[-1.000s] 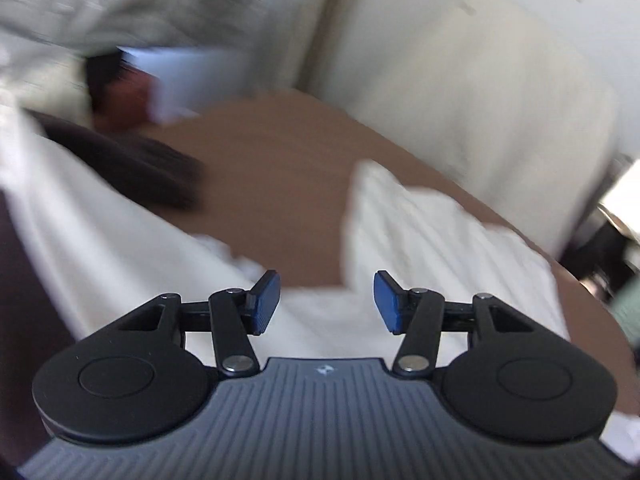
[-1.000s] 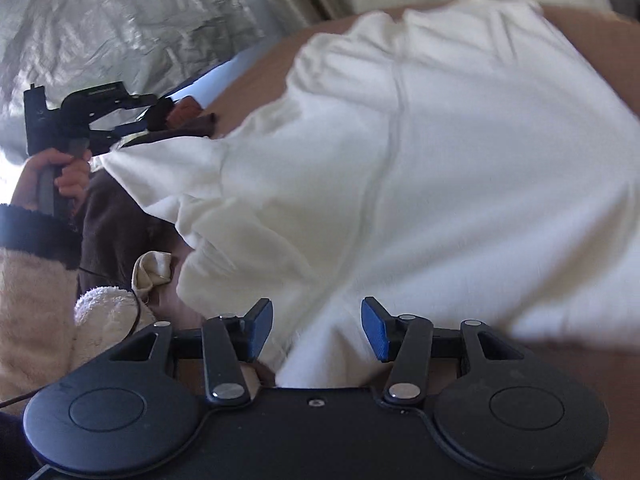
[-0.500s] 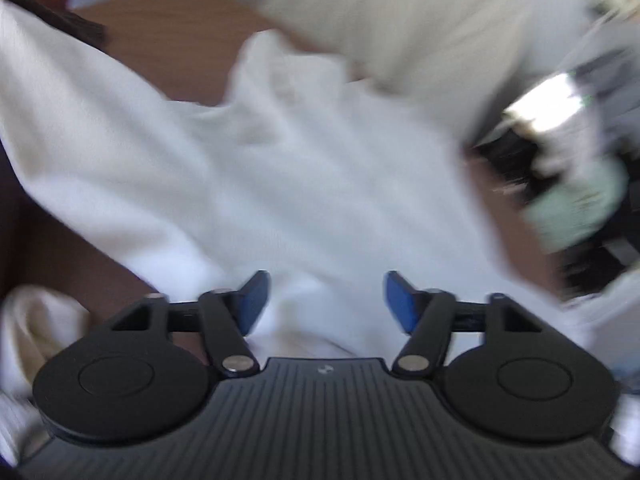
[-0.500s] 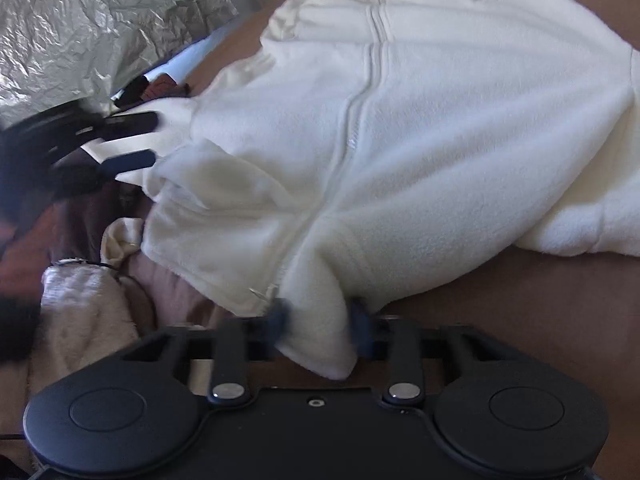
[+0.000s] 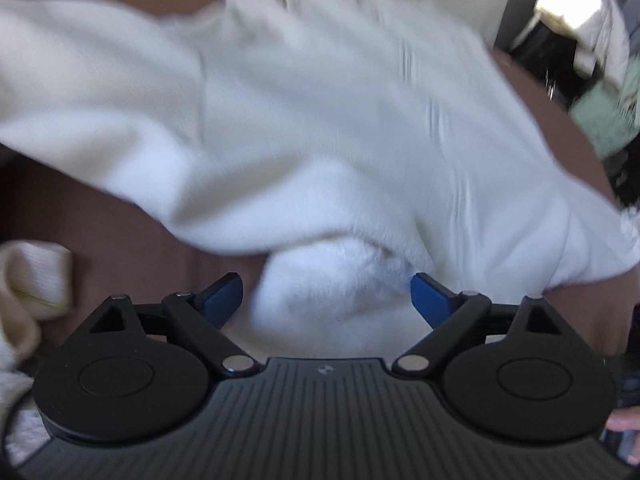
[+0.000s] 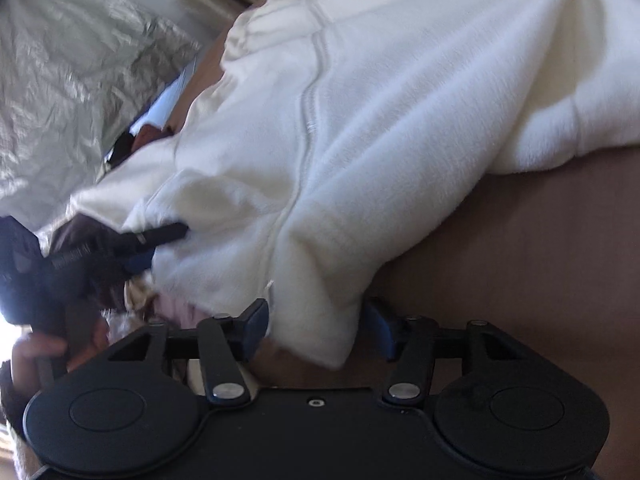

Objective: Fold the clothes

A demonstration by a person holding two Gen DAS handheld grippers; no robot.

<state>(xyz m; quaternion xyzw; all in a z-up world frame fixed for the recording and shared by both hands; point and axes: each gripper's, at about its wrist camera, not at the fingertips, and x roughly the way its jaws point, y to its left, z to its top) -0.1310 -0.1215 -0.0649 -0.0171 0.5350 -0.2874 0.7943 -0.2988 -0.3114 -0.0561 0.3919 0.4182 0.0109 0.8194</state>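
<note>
A white fleece zip jacket (image 5: 320, 112) lies spread on a brown surface (image 5: 120, 240). In the left wrist view my left gripper (image 5: 326, 298) stands wide open, and a bulge of the jacket's lower edge sits between its blue pads (image 5: 430, 300). In the right wrist view the jacket (image 6: 400, 120) shows its zip line, and its hem corner hangs between the fingers of my right gripper (image 6: 316, 326), which is open. The left gripper (image 6: 148, 246) also shows there, at the jacket's left edge, held by a hand (image 6: 36, 352).
Crinkled silver foil (image 6: 60, 80) fills the far left. A cream cloth (image 5: 36, 280) lies left of the left gripper. A dark garment (image 6: 80, 228) sits under the jacket's left edge. Green fabric (image 5: 608, 120) and clutter lie beyond the brown surface's right edge.
My left gripper has swung from the far side down onto the jacket and opened wider around its lower edge. My right gripper narrowed briefly on the hem corner and now stands open again.
</note>
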